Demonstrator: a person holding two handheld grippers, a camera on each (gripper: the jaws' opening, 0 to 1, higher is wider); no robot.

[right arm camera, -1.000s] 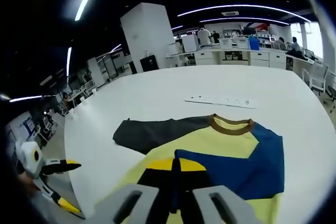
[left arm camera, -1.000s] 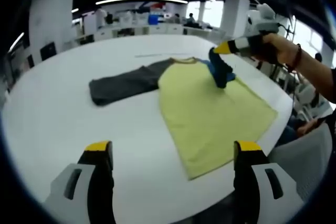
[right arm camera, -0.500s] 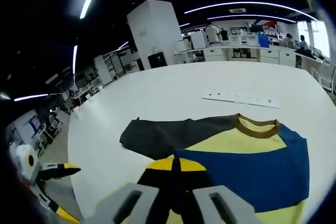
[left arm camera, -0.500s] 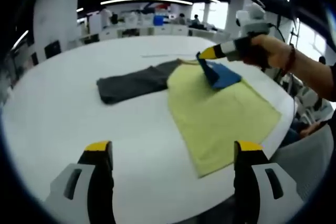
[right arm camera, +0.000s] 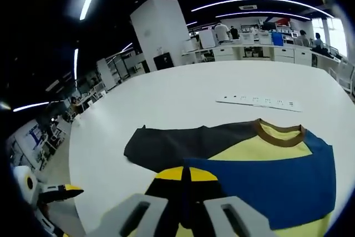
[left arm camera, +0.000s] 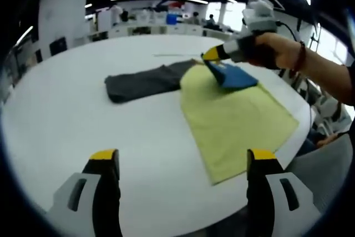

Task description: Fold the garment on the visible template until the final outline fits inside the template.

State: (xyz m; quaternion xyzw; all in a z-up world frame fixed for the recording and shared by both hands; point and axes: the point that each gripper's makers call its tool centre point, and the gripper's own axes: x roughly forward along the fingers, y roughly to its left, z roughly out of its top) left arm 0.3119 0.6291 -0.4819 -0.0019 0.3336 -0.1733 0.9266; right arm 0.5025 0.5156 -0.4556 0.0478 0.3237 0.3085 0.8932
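Garment (left arm camera: 233, 115) lies flat on white counter (left arm camera: 66, 120). Right claw (right arm camera: 186, 177) pinches blue sleeve (right arm camera: 266, 181), folded over yellow body; grey sleeve (left arm camera: 141, 81) unfolded. Left claw (left arm camera: 183, 162) spread, idle. Folding barely begun.

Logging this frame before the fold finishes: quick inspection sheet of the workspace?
Surface: large white table, mostly bare.
Job's things: shirt lies flat, yellow body, grey sleeve spread out, blue sleeve folded over the body. No template outline visible.
Clutter: white strip beyond the collar.
Grippers: right gripper shut on the blue sleeve; left gripper open, holding nothing.
Cables: one behind the right gripper's handle.
Surroundings: open office, desks, ceiling light strips.
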